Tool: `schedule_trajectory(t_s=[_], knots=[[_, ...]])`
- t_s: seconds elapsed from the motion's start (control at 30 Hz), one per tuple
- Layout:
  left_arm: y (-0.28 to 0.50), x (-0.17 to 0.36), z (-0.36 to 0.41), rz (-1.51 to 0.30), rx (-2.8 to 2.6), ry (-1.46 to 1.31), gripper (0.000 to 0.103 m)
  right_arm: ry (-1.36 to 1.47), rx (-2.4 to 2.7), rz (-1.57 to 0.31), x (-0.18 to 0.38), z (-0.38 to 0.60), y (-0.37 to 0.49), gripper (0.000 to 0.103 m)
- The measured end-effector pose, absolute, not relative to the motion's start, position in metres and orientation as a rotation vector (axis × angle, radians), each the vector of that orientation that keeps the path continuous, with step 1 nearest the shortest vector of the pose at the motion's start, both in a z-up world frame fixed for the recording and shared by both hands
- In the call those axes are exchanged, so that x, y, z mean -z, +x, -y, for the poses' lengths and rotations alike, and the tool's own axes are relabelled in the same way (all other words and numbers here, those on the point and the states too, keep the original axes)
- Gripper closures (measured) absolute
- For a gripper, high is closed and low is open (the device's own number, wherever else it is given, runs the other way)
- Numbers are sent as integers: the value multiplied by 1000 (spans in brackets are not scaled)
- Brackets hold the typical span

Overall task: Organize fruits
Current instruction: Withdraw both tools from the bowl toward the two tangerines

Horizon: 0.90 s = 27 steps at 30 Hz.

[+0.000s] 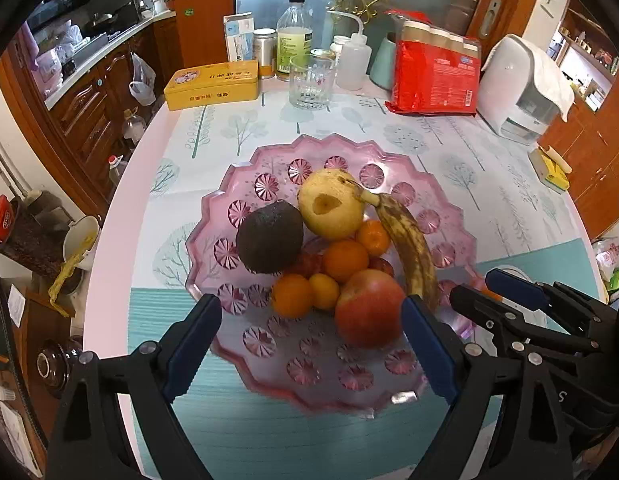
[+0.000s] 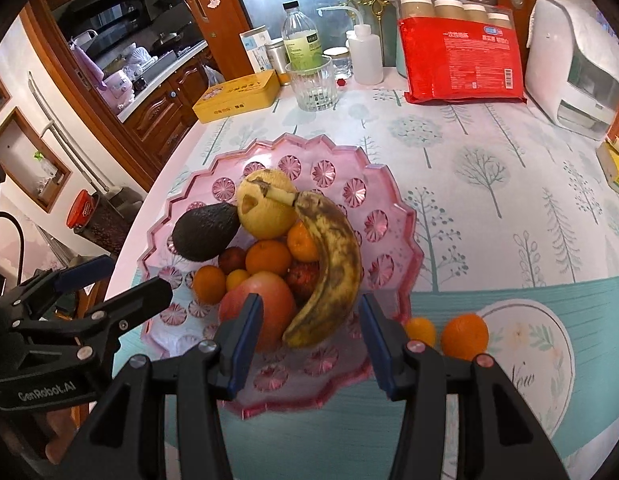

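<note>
A kitchen table under a tree-printed cloth (image 2: 489, 152) carries a scalloped pink glass bowl (image 1: 245, 184) heaped with fruit: a dark avocado (image 1: 269, 238), a yellow pear (image 1: 329, 204), a spotted brown banana (image 2: 333, 260), a red apple (image 1: 369, 308) and small oranges. Both grippers tilt steeply down over the bowl's near rim. The left gripper (image 1: 311, 344) is spread wide and empty; the right gripper (image 2: 309, 344) is partly parted, gripping nothing. Two small oranges (image 2: 465, 336) lie on the cloth just right of the bowl. A clear drinking glass (image 1: 311, 82) and yellow tin (image 1: 211, 84) stand well behind.

Left claw (image 1: 311, 344) and right claw (image 2: 311, 344) look alike — black plastic arms, blue finger pads, silver and reddish screw heads; white "GenRobot.AI" lettering marks one.
</note>
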State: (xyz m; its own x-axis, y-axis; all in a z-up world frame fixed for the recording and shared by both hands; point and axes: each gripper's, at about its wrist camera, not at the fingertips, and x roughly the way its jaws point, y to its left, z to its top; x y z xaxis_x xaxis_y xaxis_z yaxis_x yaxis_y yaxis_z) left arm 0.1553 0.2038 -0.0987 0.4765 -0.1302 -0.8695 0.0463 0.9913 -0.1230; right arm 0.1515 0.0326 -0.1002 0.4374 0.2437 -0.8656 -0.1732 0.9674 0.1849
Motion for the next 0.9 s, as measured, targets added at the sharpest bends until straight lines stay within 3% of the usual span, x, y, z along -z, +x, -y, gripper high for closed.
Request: schedule_trajectory(t_s=[0.5, 0.9], knots=[[112, 73, -177, -1033, 114, -55, 13, 124, -269, -1038, 75, -5, 102, 53], [98, 55, -102, -1003, 120, -27, 13, 30, -235, -967, 43, 72, 91, 53]])
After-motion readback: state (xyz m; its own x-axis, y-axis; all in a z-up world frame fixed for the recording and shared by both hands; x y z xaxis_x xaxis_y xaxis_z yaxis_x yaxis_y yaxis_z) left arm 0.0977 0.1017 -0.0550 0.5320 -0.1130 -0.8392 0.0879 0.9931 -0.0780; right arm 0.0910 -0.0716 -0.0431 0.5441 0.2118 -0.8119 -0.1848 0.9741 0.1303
